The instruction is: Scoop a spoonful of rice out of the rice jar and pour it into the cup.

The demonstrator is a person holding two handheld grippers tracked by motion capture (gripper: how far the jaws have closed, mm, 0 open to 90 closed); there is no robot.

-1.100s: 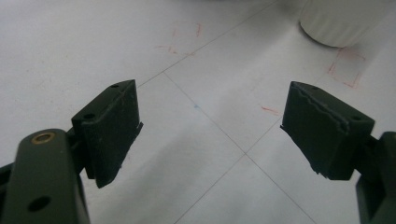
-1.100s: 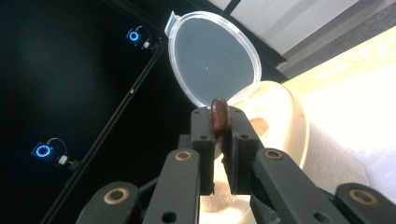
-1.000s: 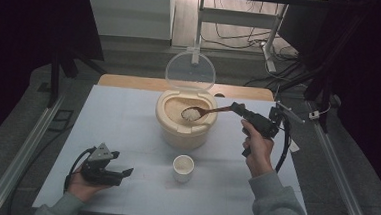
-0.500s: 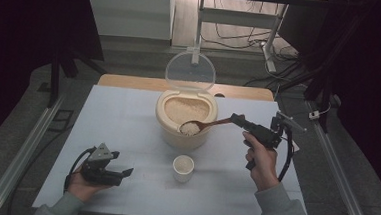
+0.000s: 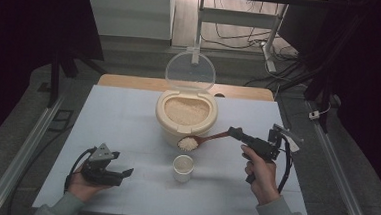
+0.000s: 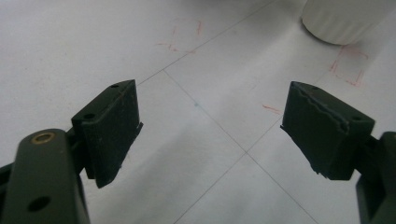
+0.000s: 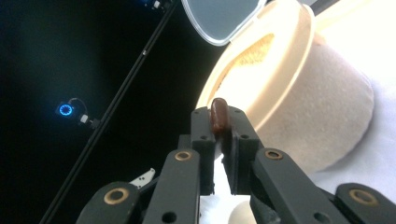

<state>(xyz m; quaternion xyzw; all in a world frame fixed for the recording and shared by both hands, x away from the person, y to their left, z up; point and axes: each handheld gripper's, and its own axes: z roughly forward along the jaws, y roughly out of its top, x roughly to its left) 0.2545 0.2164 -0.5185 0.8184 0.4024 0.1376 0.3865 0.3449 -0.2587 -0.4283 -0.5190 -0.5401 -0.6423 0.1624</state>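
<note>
Right gripper [image 5: 236, 134] seen from the high view right of centre, jaws clamped tight on the handle of a dark wooden spoon [image 5: 204, 140]. Spoon bowl heaped with white rice [image 5: 188, 143], hanging just in front of the rice container [image 5: 185, 118] and above and slightly behind the small white cup [image 5: 183, 167]. Whether the spoon bowl touches the container wall: cannot tell from above.

In the right gripper view, just the rounded, glossy brown end of the handle [image 7: 218, 115] pokes up between the black pads [image 7: 202, 135]; rest of the spoon hidden behind the jaws. Pale rounded shape at the bottom edge, cut off, probably the cup rim. Left half of that view black apart from a small blue ring of light.

Container: squat, cream plastic, matt and slightly grainy on the wall, full of rice nearly to the rim. Clear round lid [image 5: 190, 71] hinged up at the back, standing near upright.

Cup: small, white, cylindrical, ribbed on the outside in the left gripper view, where only its base [image 6: 343, 21] shows at the top right corner. Inside not readable.

Left gripper [image 5: 118, 174] low at the near left of the surface [image 5: 118, 113], in the person's left hand [image 5: 84, 186], jaws spread wide with nothing between them. Pads black, rubbery, edge of one serrated. Surface pale, matt, crossed by thin lines and faint red pen marks [image 6: 348, 65].
</note>
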